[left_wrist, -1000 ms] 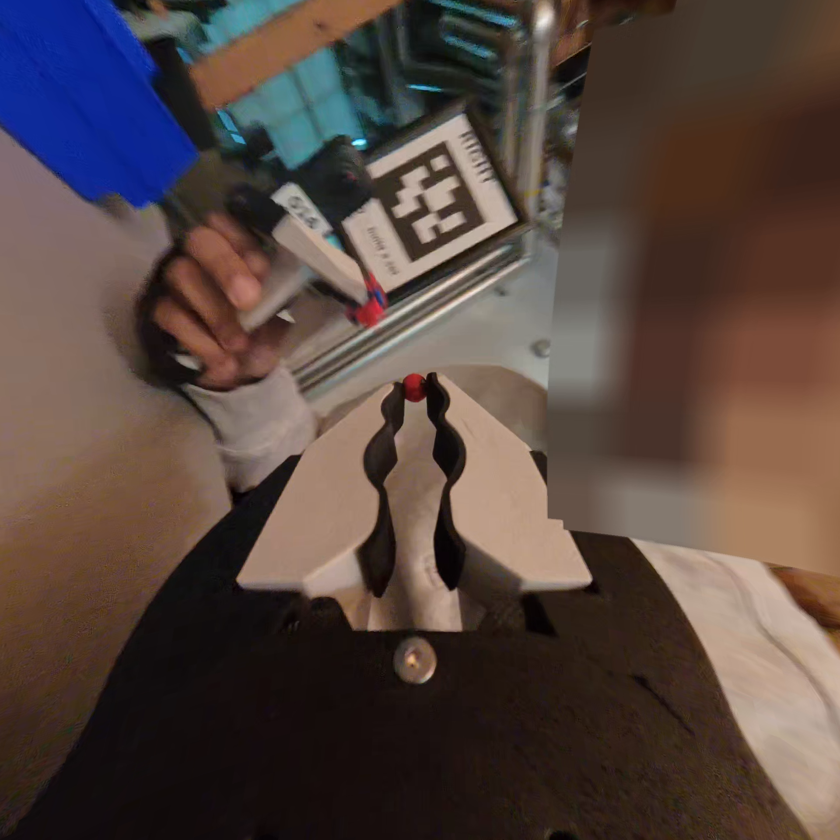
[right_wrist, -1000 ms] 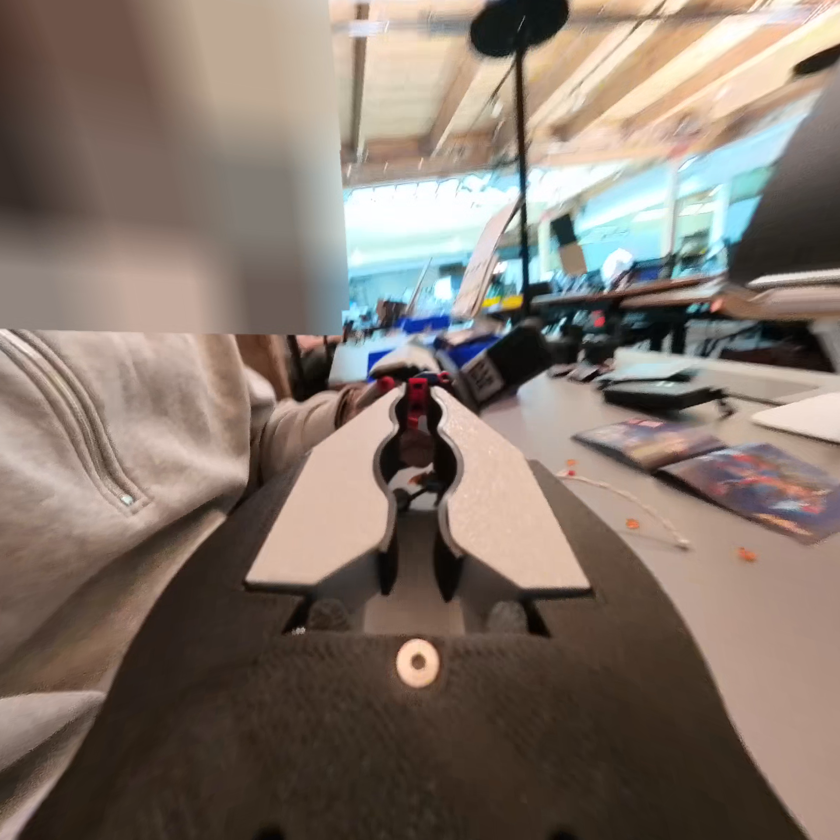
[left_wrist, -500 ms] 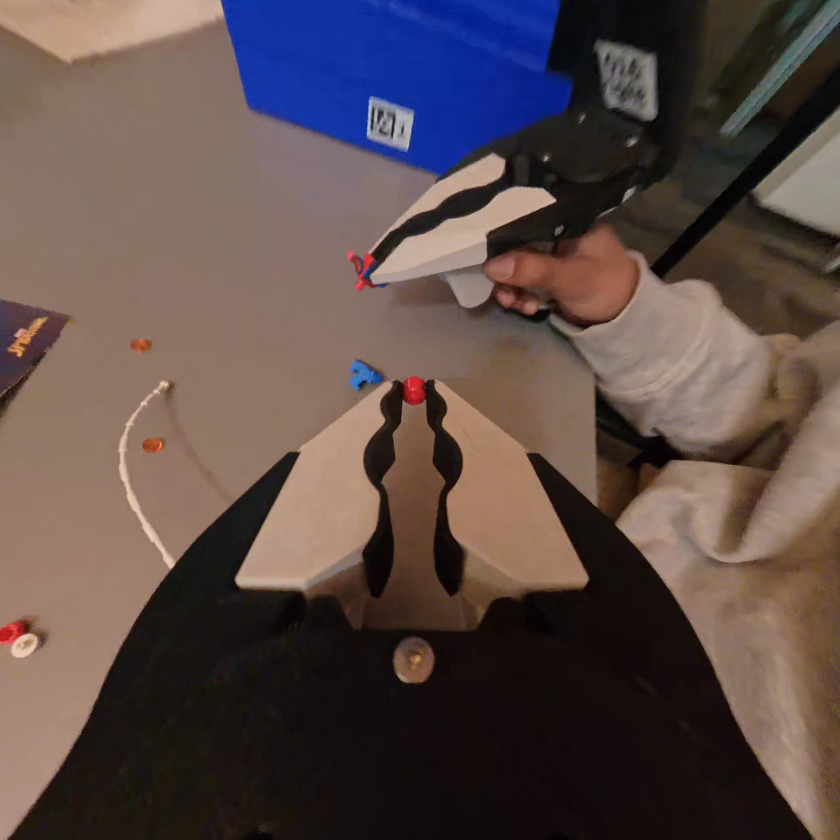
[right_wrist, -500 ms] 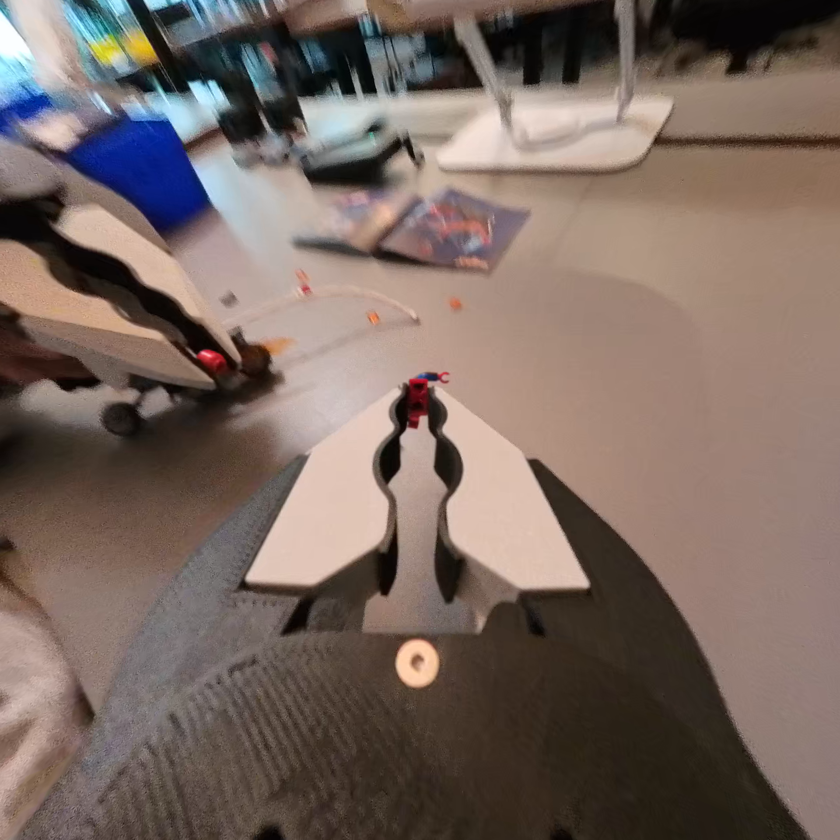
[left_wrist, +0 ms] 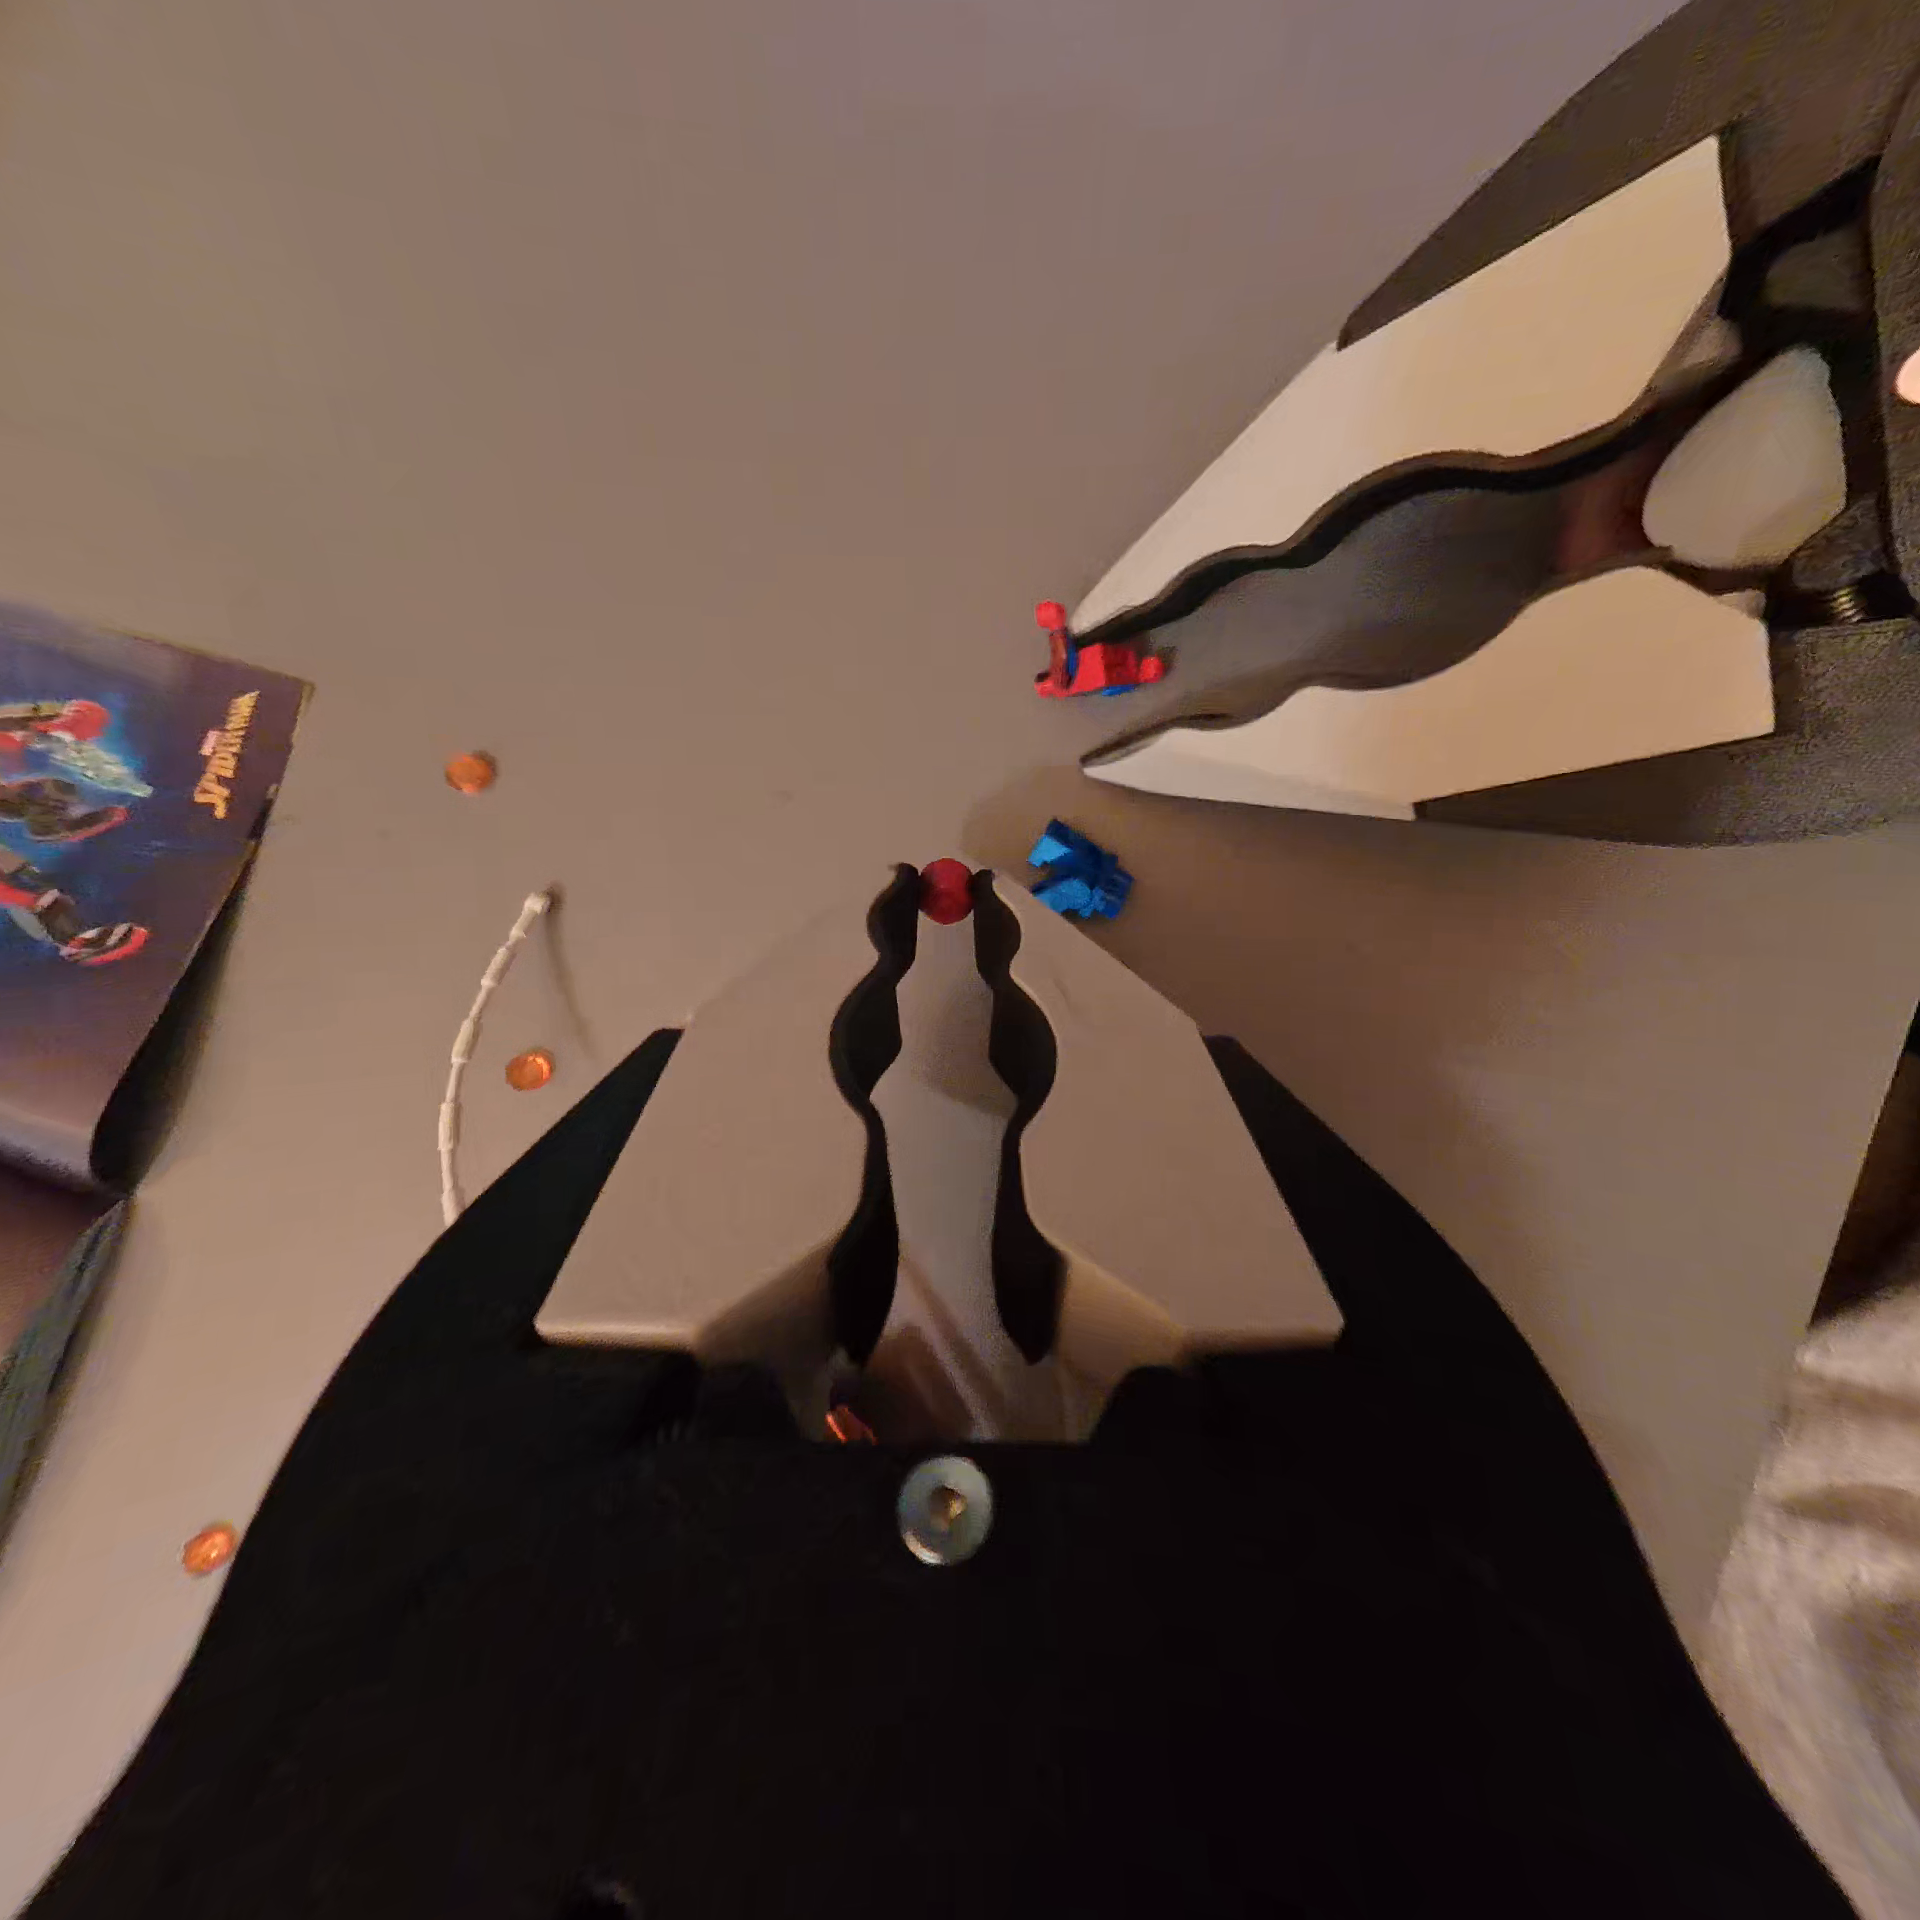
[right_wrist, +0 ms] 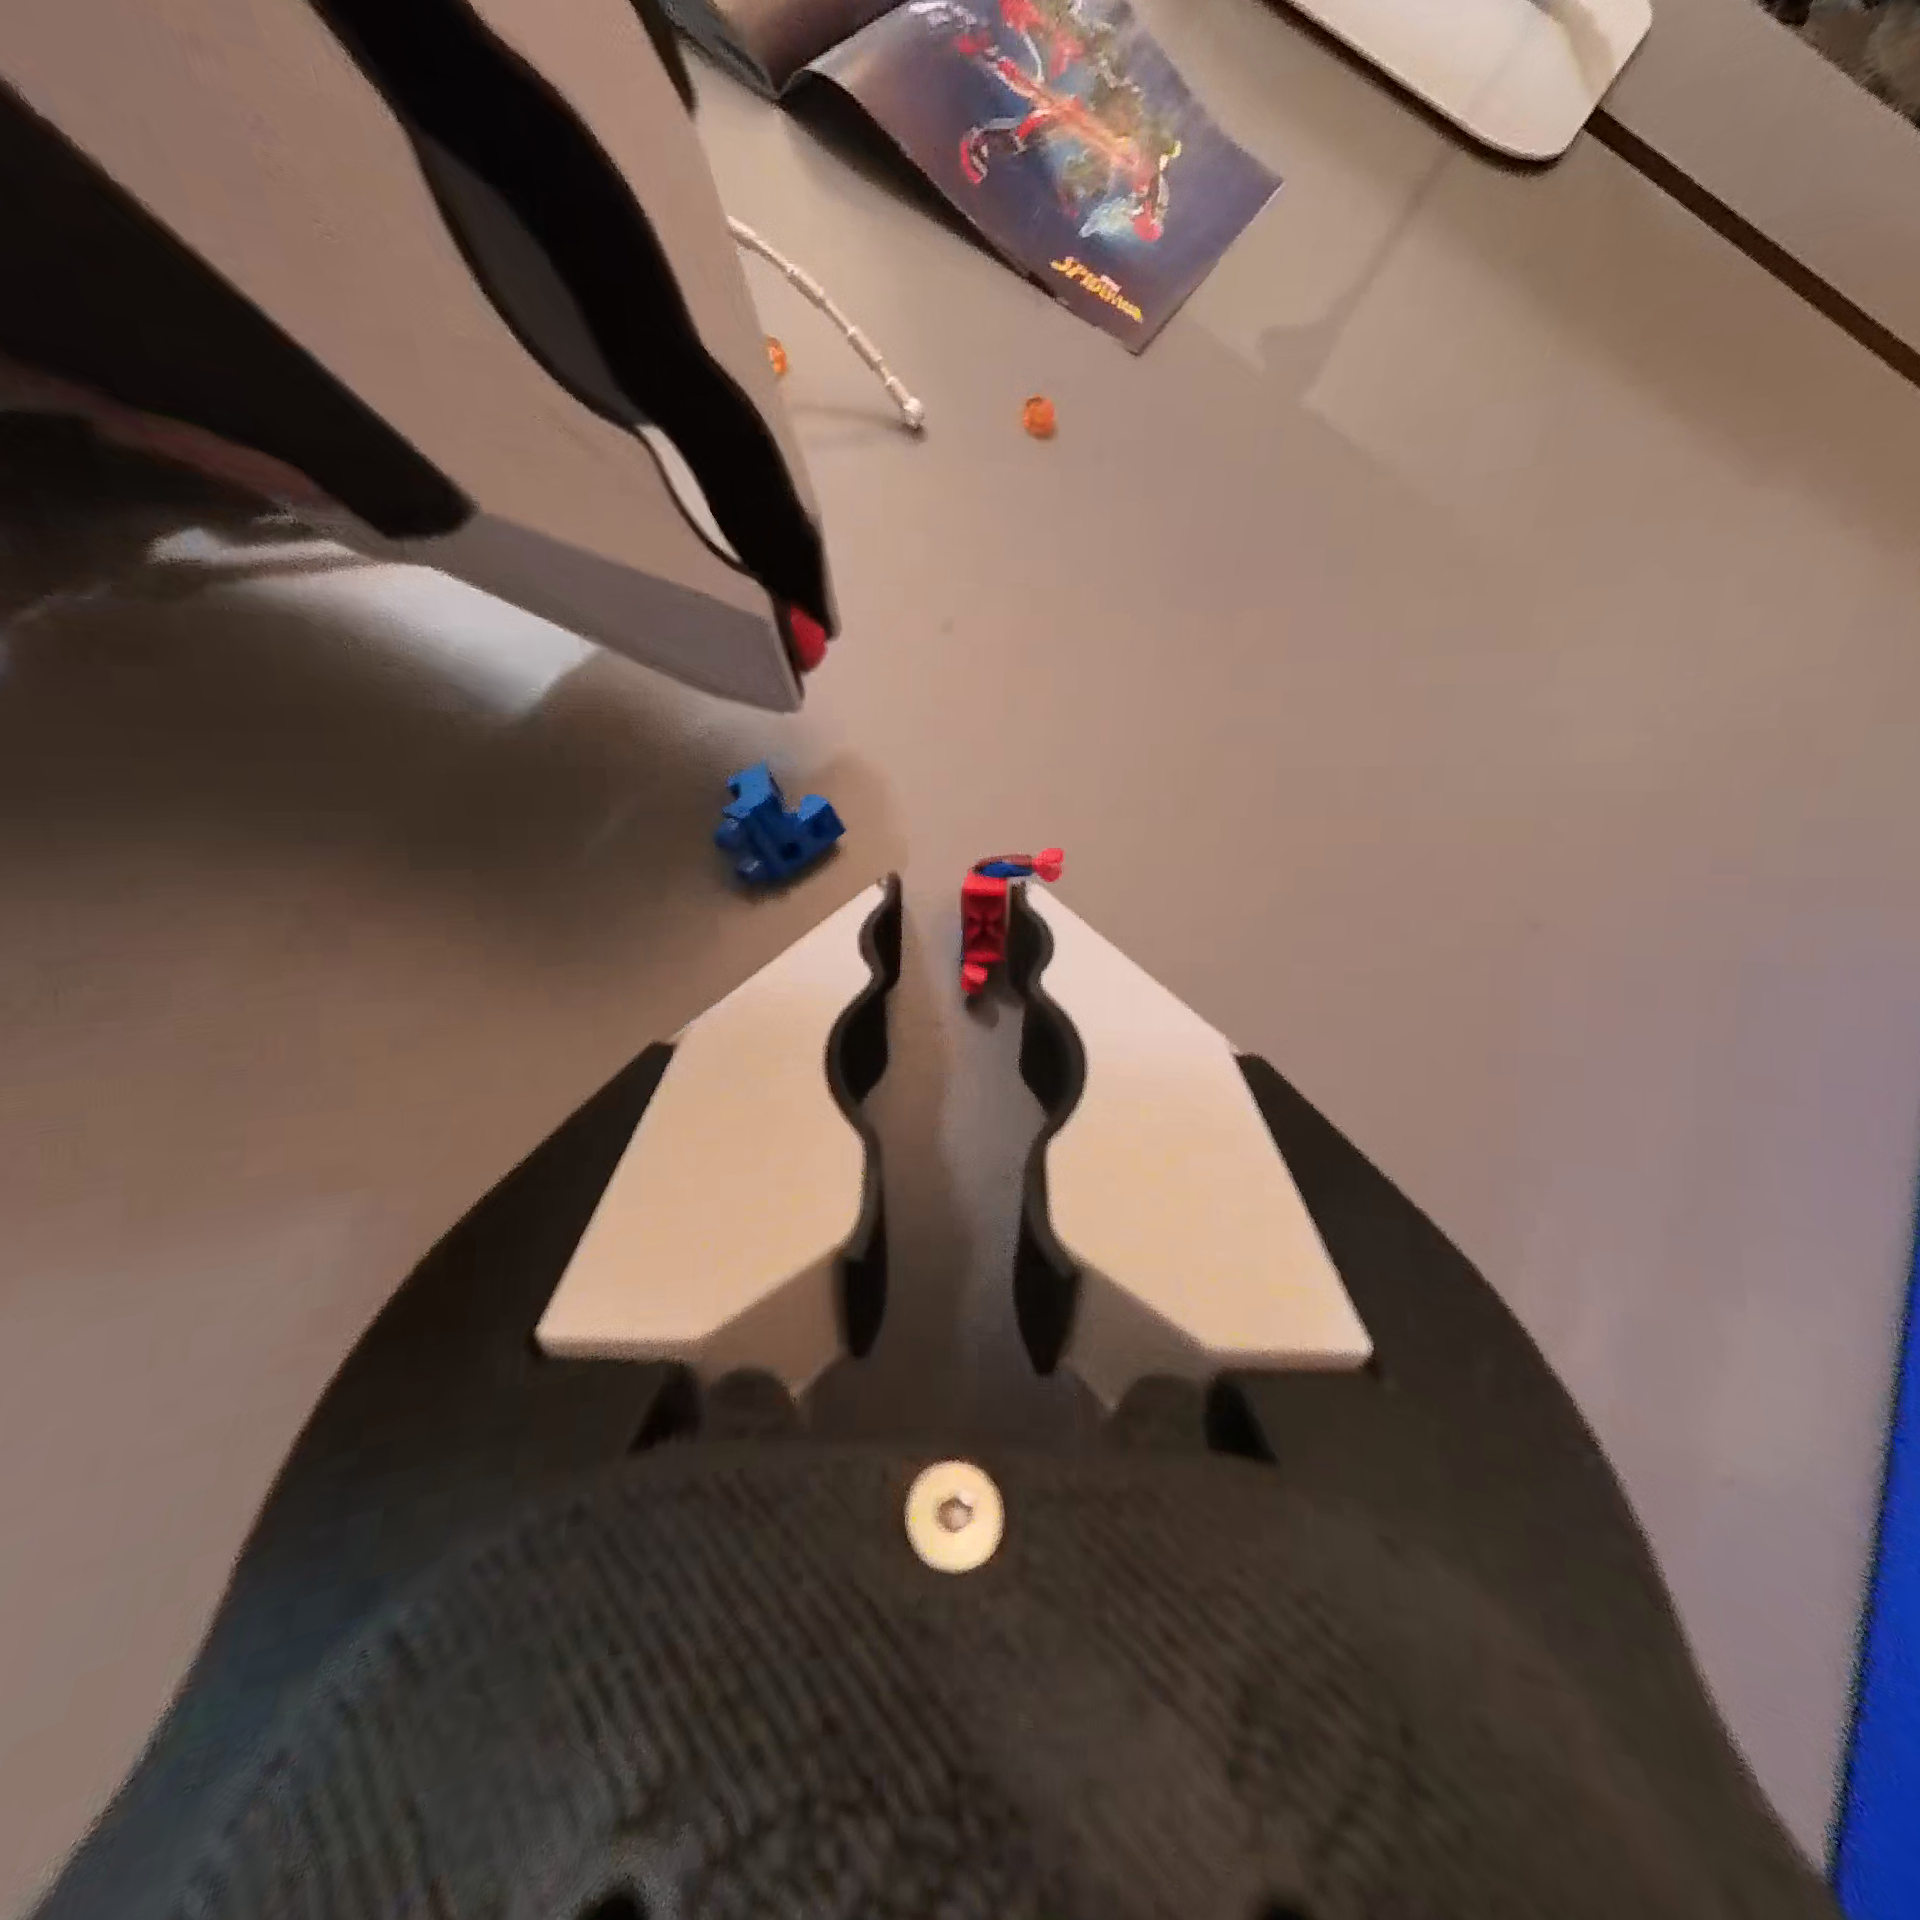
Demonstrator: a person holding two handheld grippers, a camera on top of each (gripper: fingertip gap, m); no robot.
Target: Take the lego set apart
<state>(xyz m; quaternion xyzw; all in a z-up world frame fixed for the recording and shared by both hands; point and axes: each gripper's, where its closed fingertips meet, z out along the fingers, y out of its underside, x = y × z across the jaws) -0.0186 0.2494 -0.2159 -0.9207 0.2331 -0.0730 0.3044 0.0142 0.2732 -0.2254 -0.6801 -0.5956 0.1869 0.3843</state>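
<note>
While the left gripper (left_wrist: 944,891) pinches a small red round piece (left_wrist: 944,891) between its fingertips, its jaws drawn narrow around it, the right gripper (right_wrist: 956,914) has its jaws parted a little, with a red and blue minifigure torso (right_wrist: 985,920) lying against the inner face of the right-hand finger; the other finger stands clear of it, so I cannot tell whether the torso is held or merely resting there. Both tools hover low over the grey desk (left_wrist: 727,364), their tips near each other. Between the two tips a blue leg piece (left_wrist: 1081,883) lies loose on the desk surface. Farther off on the desk lie a curved white string piece (left_wrist: 468,1049) and a few small orange studs (left_wrist: 528,1068), close to the string. A dark illustrated booklet (right_wrist: 1039,135) lies beyond them toward the desk's far side. At the right border of the left wrist view a pale grey sleeve (left_wrist: 1829,1621) shows.
</note>
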